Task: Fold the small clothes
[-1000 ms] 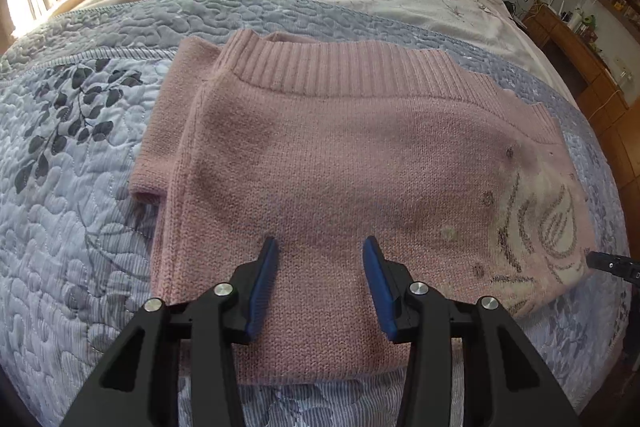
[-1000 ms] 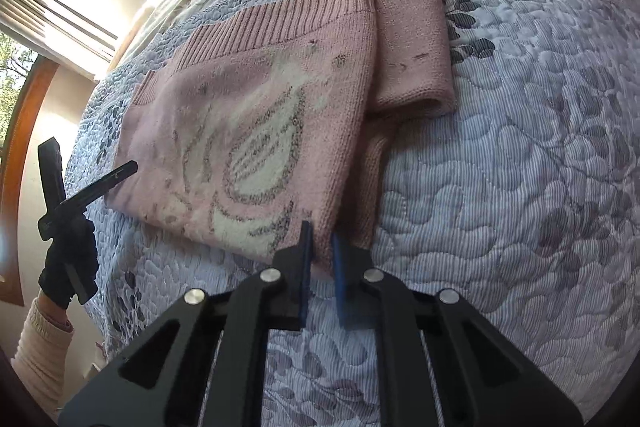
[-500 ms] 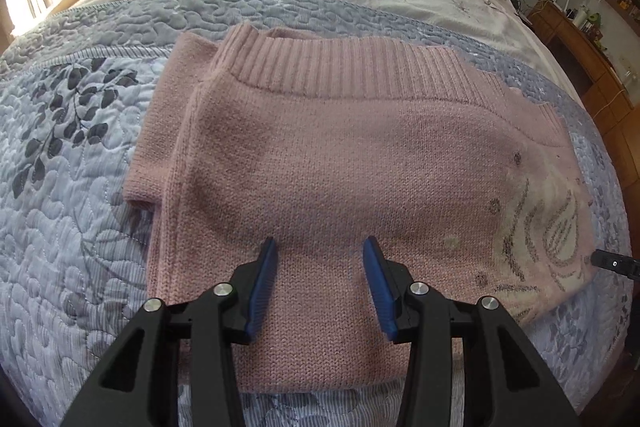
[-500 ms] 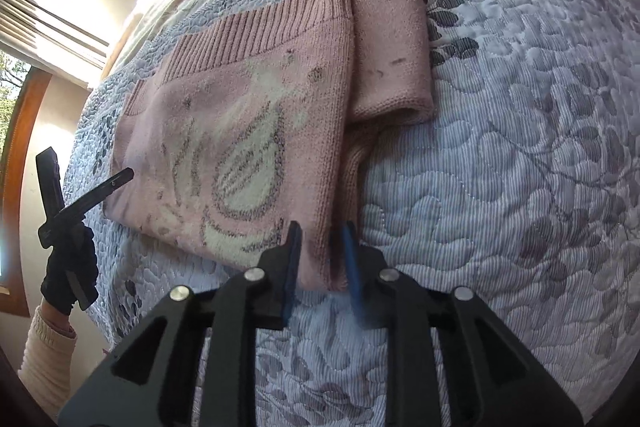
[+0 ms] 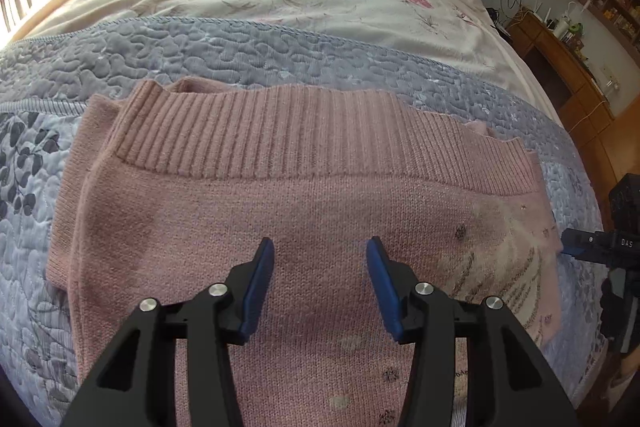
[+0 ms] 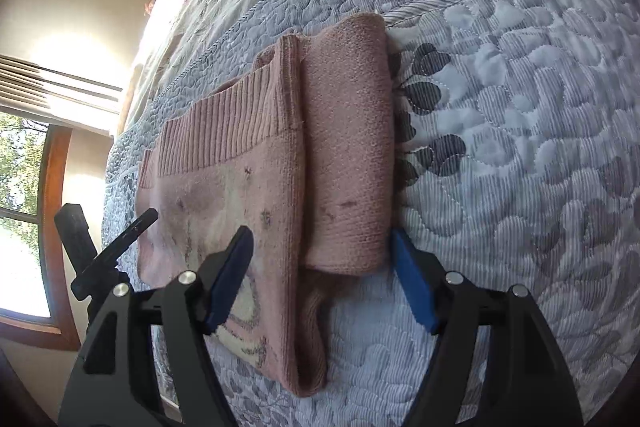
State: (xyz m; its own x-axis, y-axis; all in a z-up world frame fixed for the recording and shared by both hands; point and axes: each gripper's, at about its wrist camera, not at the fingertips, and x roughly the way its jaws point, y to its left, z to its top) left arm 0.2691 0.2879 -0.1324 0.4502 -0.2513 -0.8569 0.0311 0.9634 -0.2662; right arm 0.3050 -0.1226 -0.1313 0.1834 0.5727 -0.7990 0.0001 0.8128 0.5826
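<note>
Both grippers' fingers wide, empty, over folded pink sweater (image 5: 304,211), long axis left-right w/ ribbed hem (image 5: 304,131) facing away.

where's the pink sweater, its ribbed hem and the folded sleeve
pink sweater (image 5: 304,211), left wrist view, plain knit body
ribbed hem (image 5: 280,131), left wrist view, middle of ribbing
folded sleeve (image 6: 348,147), right wrist view, sleeve's top face

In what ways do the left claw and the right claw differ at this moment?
The left claw hovers over the plain middle of the folded pink knitted sweater, while the right claw straddles its folded sleeve end. The right claw's jaws stand wider apart than the left claw's. Both are black with blue pads, both are open, and neither grips the sweater.
</note>
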